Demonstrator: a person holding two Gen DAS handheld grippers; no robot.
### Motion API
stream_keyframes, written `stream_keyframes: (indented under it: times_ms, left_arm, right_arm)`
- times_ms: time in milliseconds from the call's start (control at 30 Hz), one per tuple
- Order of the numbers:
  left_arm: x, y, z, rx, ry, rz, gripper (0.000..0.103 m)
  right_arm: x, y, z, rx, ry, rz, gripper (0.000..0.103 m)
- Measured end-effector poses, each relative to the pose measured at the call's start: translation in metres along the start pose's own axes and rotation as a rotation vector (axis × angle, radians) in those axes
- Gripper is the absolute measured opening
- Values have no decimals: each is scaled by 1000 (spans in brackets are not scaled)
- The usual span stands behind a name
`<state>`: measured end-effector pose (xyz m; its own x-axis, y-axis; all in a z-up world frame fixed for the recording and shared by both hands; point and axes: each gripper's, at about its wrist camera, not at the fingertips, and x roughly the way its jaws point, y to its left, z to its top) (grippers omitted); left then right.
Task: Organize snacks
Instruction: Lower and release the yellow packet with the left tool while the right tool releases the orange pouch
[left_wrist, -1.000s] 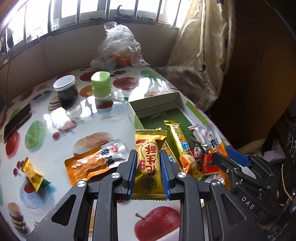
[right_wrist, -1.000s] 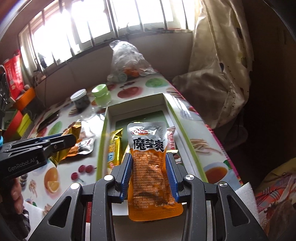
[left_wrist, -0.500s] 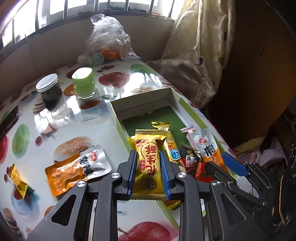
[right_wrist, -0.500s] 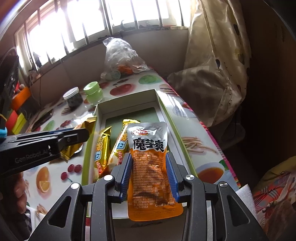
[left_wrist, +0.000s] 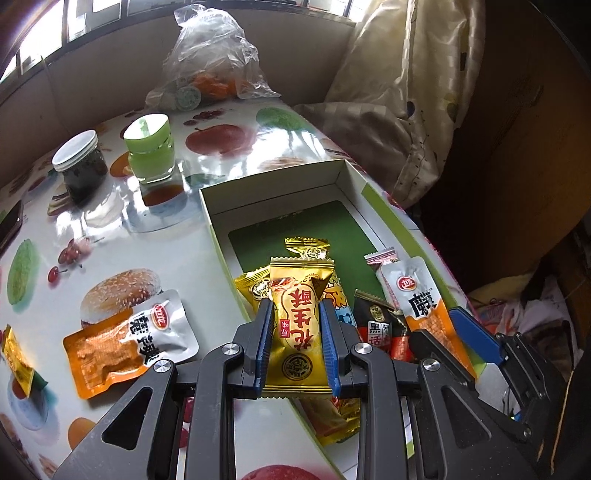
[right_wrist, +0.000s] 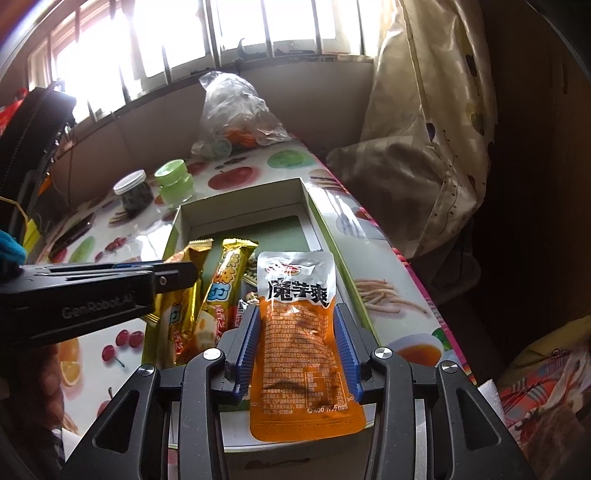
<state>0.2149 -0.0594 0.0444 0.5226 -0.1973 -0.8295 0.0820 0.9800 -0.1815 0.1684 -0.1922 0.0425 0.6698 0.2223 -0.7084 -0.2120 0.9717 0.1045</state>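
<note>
Barred window (right_wrist: 236, 40) glows beside patterned curtain (right_wrist: 436, 110).

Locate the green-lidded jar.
In the left wrist view, the green-lidded jar stands on the table, right of the white-lidded jar, beyond the box.

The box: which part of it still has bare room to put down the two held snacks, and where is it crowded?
The far half of the box is bare: the green floor between the far wall and the gold wrapper tip. The near half is crowded with packets. On the table, a free patch lies between the green-lid jar and the orange pouch.
</note>
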Motion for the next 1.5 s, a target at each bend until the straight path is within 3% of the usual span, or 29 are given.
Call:
stream_keyframes:
  times_ms: [833, 967, 1500]
  left_arm:
    - [8, -2, 2, 3, 15, -9, 33]
    - [4, -3, 0, 4, 6, -20, 38]
    - [-27, 3, -11, -15, -63, -14, 38]
  right_arm:
    - [3, 0, 0, -2, 0, -5, 50]
    - [2, -1, 0, -2, -2, -9, 52]
    - [-18, 2, 0, -12, -49, -39, 57]
